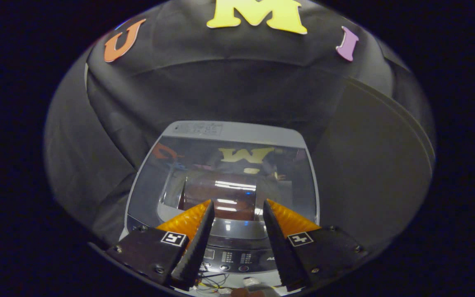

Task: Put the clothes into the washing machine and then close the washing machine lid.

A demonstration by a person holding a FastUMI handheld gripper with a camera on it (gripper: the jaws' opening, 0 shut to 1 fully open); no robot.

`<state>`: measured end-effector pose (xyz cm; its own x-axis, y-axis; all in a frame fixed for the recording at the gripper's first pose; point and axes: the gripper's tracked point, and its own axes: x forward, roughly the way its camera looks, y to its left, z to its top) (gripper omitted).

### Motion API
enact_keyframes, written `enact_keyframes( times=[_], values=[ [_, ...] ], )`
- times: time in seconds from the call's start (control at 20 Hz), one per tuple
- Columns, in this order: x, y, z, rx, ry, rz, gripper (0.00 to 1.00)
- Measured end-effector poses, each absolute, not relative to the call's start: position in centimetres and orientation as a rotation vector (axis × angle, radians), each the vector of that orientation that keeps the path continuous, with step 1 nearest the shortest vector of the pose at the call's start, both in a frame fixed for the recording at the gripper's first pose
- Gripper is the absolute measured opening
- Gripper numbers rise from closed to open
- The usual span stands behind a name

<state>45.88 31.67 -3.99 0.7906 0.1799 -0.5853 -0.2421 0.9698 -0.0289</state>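
I'm holding my gripper [237, 206] above the front edge of the washing machine [225, 181], fingers spread wide with nothing between them; the glass lid [229, 165] lies shut just ahead, the control panel [233, 258] sits under my fingers, and I can't make out any clothes

grey top-loading washing machine [237, 131]: showing a pale grey body
glossy glass lid [229, 177]: reflecting darkly, looking brownish in the middle
dark control panel [237, 258]: showing small light markings
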Motion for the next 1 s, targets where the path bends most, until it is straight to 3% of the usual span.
enact_keyframes(
  times=[0.35, 1.0],
  values=[
    [44.0, 30.1, 3.4, -0.126, 0.373, 0.298, 0.79],
    [26.1, 13.2, 10.0, 0.022, 0.101, 0.224, 0.79]
  ],
)
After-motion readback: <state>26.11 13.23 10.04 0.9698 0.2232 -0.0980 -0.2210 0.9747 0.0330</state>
